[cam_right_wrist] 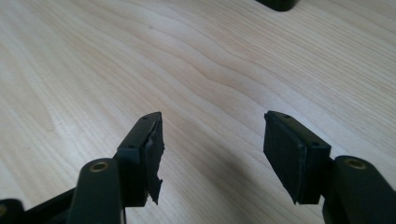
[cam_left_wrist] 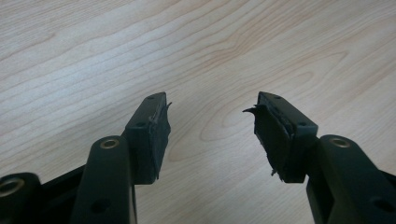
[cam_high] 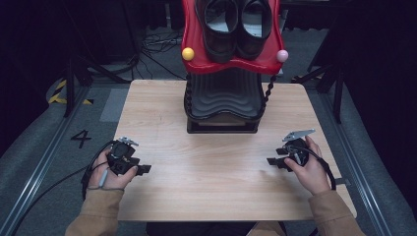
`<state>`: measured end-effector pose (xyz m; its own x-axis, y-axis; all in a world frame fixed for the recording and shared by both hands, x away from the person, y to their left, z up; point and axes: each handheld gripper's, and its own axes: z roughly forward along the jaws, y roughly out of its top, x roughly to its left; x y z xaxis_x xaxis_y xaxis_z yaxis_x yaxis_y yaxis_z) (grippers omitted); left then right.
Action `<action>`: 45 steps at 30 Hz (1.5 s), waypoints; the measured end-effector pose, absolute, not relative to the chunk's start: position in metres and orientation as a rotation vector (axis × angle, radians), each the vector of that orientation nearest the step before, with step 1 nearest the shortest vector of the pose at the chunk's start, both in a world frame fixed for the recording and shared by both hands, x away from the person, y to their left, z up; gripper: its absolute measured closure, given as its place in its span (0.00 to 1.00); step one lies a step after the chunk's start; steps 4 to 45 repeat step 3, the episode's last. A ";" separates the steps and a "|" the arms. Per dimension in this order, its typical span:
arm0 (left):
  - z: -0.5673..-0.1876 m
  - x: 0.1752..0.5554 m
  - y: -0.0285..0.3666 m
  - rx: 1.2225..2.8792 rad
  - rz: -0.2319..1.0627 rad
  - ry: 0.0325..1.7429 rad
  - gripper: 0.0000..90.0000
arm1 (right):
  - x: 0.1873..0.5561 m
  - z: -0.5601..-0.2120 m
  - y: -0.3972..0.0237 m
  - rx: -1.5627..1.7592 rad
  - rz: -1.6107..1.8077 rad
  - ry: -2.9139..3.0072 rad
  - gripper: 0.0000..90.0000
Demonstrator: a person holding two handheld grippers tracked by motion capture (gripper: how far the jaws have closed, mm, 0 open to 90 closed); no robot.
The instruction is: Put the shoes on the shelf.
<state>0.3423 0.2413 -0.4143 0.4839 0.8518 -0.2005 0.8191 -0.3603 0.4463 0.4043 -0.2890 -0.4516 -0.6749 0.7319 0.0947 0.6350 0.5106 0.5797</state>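
Both claws rest low on the worktop (cam_high: 216,172), near the person's edge, each held in one hand. Left claw (cam_high: 143,169): jaws apart at a middling gap, nothing between them; in the left gripper view its pads (cam_left_wrist: 156,135) look frayed at the edges, bare wood grain ahead. Right claw (cam_high: 271,161): jaws likewise spread, empty; the right gripper view shows a torn flap on one pad (cam_right_wrist: 154,158).

Nearest work objects: a pair of black shoes (cam_high: 237,24), well ahead of both claws and above them, sitting side by side on the red upper tray (cam_high: 193,44) of a small rack (cam_high: 222,105). The rack stands at the far middle of the worktop, roughly between the two claws' lines of reach. A yellow knob (cam_high: 188,53) and a pink knob (cam_high: 282,55) mark the tray's front corners.

Handling judgement: the shoes look like smooth leather or imitation, so moderately heavy for a claw, stiff at sole and heel, softer at the upper, and likely slick on the toe. Best hold is probably the rim of the opening at the heel, one jaw inside and one outside; the toe cap would likely slip. The worn pads may grip less surely. The tray looks light; pulling a shoe could rock it.
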 end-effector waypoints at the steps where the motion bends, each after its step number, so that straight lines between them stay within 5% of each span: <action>1: -0.415 0.343 0.242 2.243 0.086 1.376 0.51 | 0.404 -0.452 -0.290 1.185 0.883 2.583 0.42; 45: -0.416 0.343 0.242 2.245 0.086 1.378 0.51 | 0.405 -0.453 -0.290 1.189 0.886 2.575 0.42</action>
